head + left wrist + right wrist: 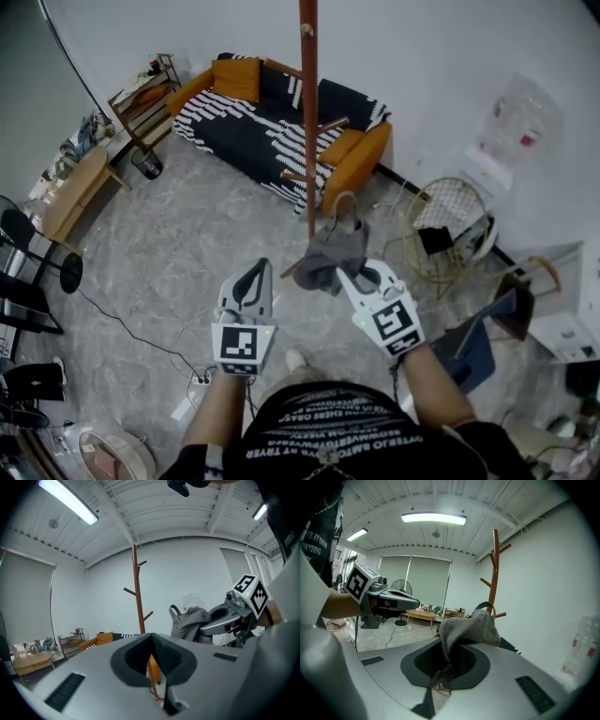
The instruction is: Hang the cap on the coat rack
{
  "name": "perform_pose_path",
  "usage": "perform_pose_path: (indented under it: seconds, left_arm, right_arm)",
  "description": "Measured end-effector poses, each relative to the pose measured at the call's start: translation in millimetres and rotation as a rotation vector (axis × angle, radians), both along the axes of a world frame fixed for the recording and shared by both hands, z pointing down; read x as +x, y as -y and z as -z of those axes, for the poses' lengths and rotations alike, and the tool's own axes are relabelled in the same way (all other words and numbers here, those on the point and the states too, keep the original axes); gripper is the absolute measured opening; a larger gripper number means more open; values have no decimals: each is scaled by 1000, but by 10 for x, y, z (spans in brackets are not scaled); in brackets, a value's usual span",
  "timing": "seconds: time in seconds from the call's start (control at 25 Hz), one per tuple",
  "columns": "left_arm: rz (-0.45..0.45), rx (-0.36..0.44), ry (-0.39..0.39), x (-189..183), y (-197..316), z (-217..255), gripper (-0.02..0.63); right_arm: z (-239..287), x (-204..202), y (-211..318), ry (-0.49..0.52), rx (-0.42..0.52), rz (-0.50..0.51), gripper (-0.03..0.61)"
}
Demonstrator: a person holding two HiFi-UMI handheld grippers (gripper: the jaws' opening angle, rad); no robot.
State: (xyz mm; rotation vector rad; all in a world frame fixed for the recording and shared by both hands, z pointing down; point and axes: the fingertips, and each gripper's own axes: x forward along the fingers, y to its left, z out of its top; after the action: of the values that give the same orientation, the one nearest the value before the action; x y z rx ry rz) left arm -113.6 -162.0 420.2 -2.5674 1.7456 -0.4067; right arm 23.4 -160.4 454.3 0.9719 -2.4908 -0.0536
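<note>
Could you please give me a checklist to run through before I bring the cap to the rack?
1. Cap clamped in right gripper: ok.
2. Strap loop free to catch a peg: ok, it arches above the cap.
3. Rack ahead, pegs bare: ok.
4. Cap at a peg: not ok, it is short of the rack.
5. Left gripper shut, empty, apart from the cap: ok.

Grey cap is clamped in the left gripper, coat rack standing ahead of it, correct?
No, the cap is clamped in the right gripper, as the right gripper view shows; the left gripper holds nothing. The coat rack does stand ahead.
</note>
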Motion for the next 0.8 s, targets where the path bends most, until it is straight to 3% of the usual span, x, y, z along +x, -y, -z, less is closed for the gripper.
perform_pose_path:
  seconds: [0.8]
  left_arm:
    - [-83,13,0,-599,653,-21,-6]
  right_arm:
    - [8,-512,498,-30,19,-90,25]
